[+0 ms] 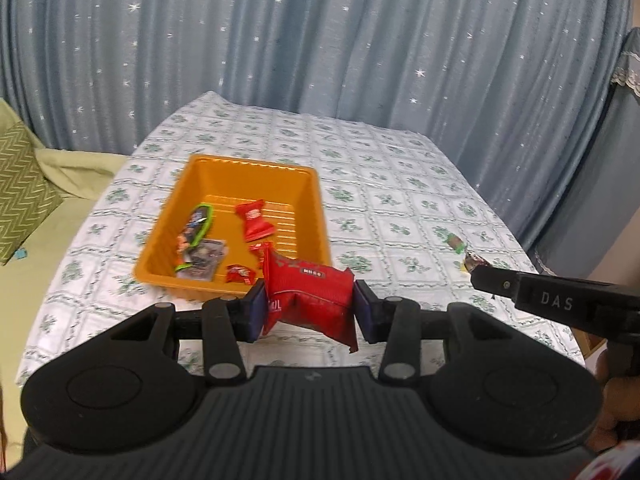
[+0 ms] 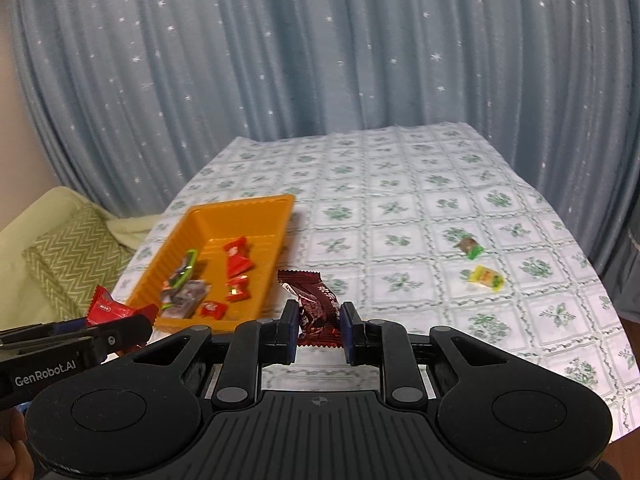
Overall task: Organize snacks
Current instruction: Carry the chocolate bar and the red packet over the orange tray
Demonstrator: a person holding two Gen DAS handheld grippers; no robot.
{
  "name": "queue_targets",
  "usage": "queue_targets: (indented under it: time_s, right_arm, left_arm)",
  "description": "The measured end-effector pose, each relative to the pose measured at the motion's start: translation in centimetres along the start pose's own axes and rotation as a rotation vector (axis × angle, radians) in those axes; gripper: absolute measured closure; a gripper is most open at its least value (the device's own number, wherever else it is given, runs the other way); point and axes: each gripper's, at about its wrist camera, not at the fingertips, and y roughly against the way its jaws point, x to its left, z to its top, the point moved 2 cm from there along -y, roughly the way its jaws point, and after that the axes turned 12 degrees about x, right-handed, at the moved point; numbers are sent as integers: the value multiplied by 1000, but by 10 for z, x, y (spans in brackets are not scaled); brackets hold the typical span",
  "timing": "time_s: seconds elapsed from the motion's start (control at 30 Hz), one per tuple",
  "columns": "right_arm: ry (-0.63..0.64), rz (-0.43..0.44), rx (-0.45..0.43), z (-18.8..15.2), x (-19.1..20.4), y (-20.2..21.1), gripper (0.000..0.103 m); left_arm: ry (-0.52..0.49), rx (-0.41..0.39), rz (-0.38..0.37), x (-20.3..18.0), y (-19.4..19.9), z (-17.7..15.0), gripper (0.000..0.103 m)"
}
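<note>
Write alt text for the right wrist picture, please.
The right gripper pinches a dark red snack packet above a flowered tablecloth. An orange tray with snacks sits left; two sweets lie right.

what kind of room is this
Probably a home living room or bedroom: a table under a floral tablecloth, star-dotted blue curtains close behind it, and a green cushioned seat beside it. An orange tray holds snacks.
</note>
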Motion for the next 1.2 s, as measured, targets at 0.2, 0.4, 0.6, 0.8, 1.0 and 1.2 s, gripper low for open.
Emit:
queue_targets:
  time_s: [0.2,0.4,0.6,0.8,1.0,1.2]
  right_arm:
    - [38,23,3,0,20,-2,81]
    - [64,37,4,0,34,-3,81]
    - [74,39,4,0,38,-5,81]
    - [83,48,11,1,39,-11,81]
    - [101,61,24,6,47,-24,81]
    - [116,72,41,16,56,-47,81]
  left_arm:
    - [15,-11,23,15,10,-3,62]
    - [30,-19,25,21,15,-1,62]
    - [36,-22,24,23,15,0,62]
    - [48,-21,24,29,12,2,62]
    - [63,-20,30,40,5,10,62]
    - [62,-6,29,54,-15,24,62]
